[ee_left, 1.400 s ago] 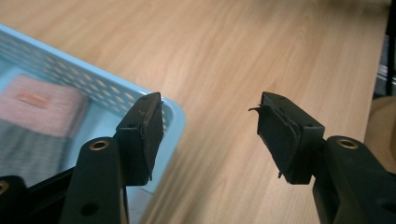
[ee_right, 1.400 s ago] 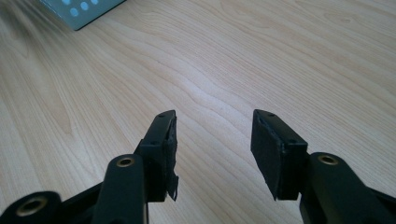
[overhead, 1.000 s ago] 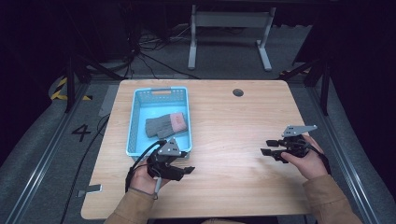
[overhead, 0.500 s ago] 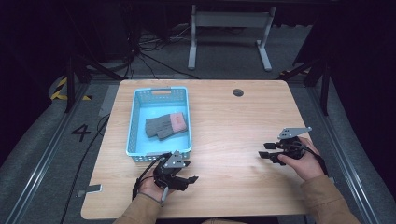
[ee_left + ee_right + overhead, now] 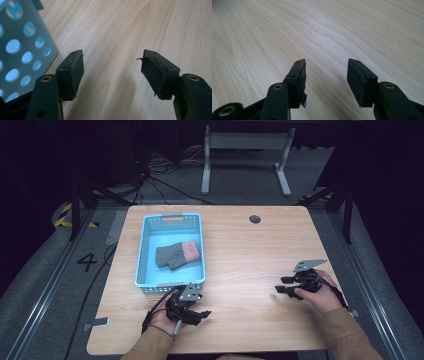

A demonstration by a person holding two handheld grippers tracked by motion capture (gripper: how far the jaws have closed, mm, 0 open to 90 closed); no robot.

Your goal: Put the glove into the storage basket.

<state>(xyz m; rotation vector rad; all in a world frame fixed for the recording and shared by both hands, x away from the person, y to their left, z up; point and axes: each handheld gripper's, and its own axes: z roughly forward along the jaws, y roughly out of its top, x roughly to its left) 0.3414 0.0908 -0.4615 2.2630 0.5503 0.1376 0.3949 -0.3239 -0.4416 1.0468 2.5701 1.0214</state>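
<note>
A light blue perforated basket [image 5: 145, 251] stands on the left half of the wooden table [image 5: 245, 255]. A grey knitted piece with a pink end [image 5: 178, 254] lies in it. My left gripper [image 5: 200, 315] rests low on the table just in front of the basket's near wall [image 5: 25, 50]. Its jaws [image 5: 112, 58] are open and have just been opening, with only bare wood between them. My right gripper [image 5: 282, 285] sits near the table's right front, also open [image 5: 325, 63] over bare wood. It has just widened a little.
A round cable hole [image 5: 254, 219] sits at the table's far middle. A metal stand [image 5: 245, 150] and cables lie on the dark floor beyond. A yellow-black marking and the number 4 are on the floor at left.
My left hand has dropped and drawn back from the basket's near corner toward the table's front edge. The right hand has hardly moved.
</note>
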